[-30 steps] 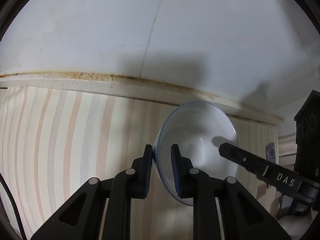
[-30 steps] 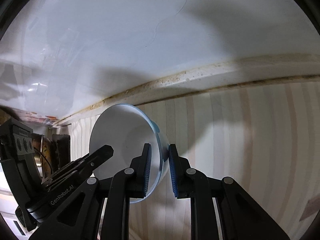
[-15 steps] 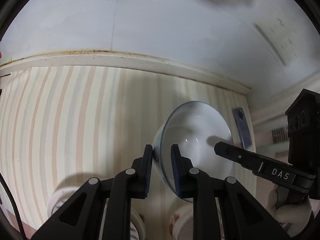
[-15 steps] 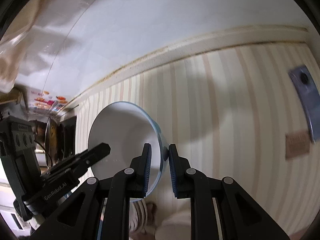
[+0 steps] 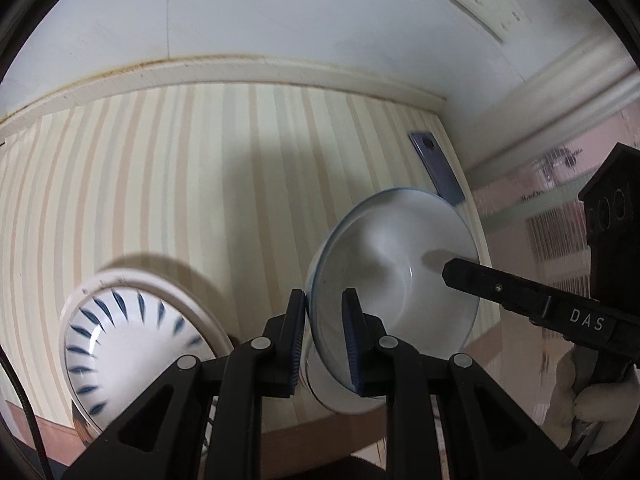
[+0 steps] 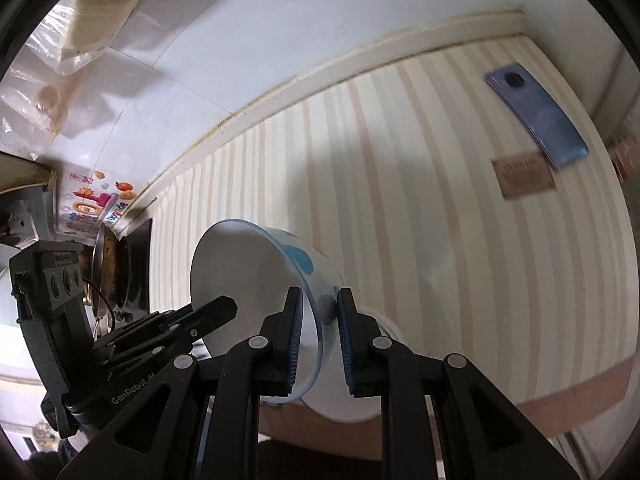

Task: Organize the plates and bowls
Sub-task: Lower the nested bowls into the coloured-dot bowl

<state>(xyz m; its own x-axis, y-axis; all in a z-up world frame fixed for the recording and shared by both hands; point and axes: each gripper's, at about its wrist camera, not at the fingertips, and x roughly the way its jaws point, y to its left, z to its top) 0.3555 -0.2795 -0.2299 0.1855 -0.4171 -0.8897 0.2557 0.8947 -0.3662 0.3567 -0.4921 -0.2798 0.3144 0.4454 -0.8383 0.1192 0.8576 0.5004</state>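
Plainly, the white bowl (image 5: 394,280) hangs tilted in the air over the striped tabletop (image 5: 180,184), pinched at opposite sides of its rim: the left tool (image 5: 323,340) clenches one edge, the right tool (image 6: 318,340) the other (blue blotches mark its outer wall in the right view). Just beside it, lower down, a blue-dashed bowl (image 5: 132,344) sits on a plate (image 5: 176,292). Further out lies a blue phone (image 6: 538,118). By my reckoning the sorting is midway: one bowl is parked on its plate, this one wants setting down or nesting.
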